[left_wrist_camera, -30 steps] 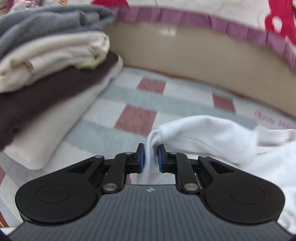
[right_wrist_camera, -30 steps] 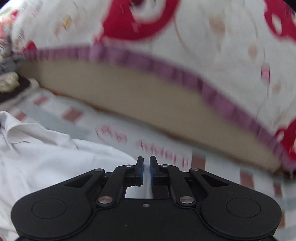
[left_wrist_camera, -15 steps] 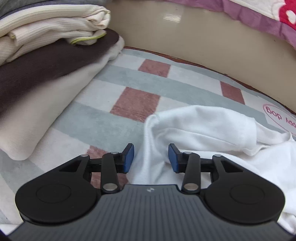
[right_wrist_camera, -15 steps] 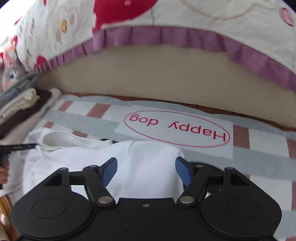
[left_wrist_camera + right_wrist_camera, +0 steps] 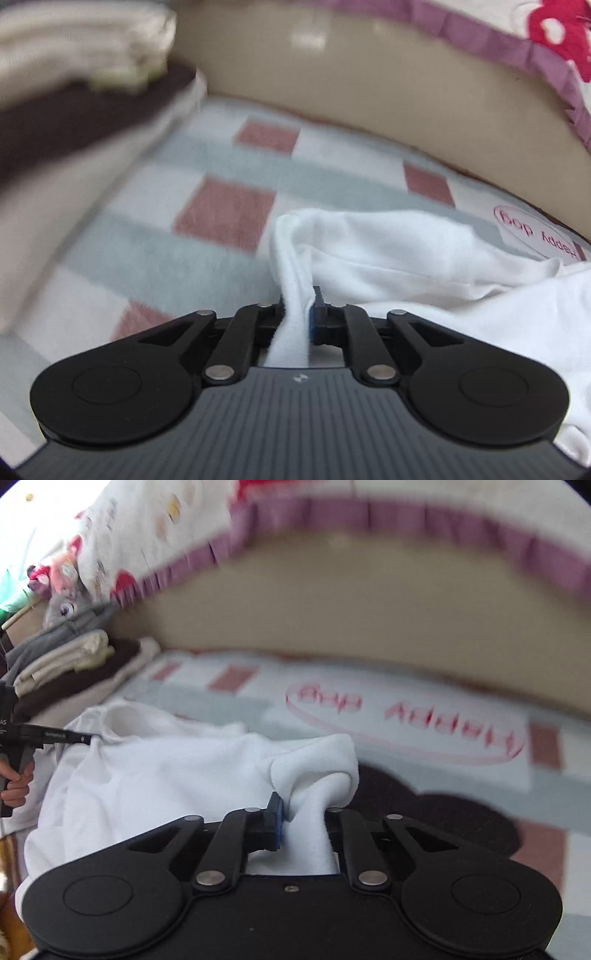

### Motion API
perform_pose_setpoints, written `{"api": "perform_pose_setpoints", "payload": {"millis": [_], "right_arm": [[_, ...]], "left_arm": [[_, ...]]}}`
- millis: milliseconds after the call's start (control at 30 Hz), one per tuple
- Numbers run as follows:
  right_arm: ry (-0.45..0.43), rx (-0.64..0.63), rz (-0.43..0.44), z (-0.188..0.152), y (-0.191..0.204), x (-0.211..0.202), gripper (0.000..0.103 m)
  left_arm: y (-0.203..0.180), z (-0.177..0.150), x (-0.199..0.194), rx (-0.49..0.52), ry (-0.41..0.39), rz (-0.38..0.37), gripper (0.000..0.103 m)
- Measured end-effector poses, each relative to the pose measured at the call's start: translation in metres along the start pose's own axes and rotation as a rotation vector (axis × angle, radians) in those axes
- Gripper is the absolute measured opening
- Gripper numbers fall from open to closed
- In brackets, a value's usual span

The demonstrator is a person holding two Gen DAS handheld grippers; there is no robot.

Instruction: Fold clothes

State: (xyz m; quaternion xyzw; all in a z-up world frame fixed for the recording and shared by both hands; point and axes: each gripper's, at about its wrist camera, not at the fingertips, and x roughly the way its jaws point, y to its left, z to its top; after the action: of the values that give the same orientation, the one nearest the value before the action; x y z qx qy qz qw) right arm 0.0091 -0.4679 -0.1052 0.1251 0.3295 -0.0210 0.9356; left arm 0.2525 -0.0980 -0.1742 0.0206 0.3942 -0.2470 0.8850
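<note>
A white garment (image 5: 406, 251) lies crumpled on a checked mat. My left gripper (image 5: 297, 314) is shut on a raised fold at the garment's left edge, with cloth squeezed between its blue pads. In the right wrist view the same garment (image 5: 166, 775) spreads to the left. My right gripper (image 5: 304, 816) has a bunched corner of it filling the gap between its pads, and its jaws are closing on it. The left gripper (image 5: 85, 737) also shows at the far left edge of that view, held by a hand (image 5: 14, 786).
A stack of folded clothes (image 5: 74, 92) in cream, dark brown and grey sits at the left, also in the right wrist view as the stack (image 5: 74, 664). The mat (image 5: 406, 716) carries a "Happy dog" print. A beige bed side (image 5: 369, 92) under a purple-frilled cover bounds the far side.
Both grippers stood open over the white garment half a second ago and have now closed on folds of it. The right gripper has dropped lower toward the cloth.
</note>
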Motion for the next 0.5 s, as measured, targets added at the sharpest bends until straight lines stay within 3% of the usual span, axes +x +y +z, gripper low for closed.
{"api": "perform_pose_setpoints", "payload": {"millis": [100,167,267,400,500], "right_arm": [[-0.135,0.0,-0.095,0.0,0.022,-0.046,0.011],[-0.168,-0.045,-0.164,-0.001,0.036,-0.073,0.011],[-0.185,-0.123,-0.224,-0.002,0.051,-0.107,0.009],[-0.258,-0.101,-0.223,0.009,0.056,-0.155,0.009],[-0.315,-0.071,-0.186,0.03,0.06,-0.188,0.009]], "left_arm": [[-0.013,0.006,-0.046,0.051,-0.146,0.05,0.007],[-0.018,0.013,-0.081,0.053,-0.214,0.089,0.007],[-0.018,0.009,-0.14,0.032,-0.34,0.072,0.007],[-0.033,0.005,-0.196,0.041,-0.435,0.078,0.007],[-0.038,0.02,-0.235,0.056,-0.496,0.067,0.007]]}}
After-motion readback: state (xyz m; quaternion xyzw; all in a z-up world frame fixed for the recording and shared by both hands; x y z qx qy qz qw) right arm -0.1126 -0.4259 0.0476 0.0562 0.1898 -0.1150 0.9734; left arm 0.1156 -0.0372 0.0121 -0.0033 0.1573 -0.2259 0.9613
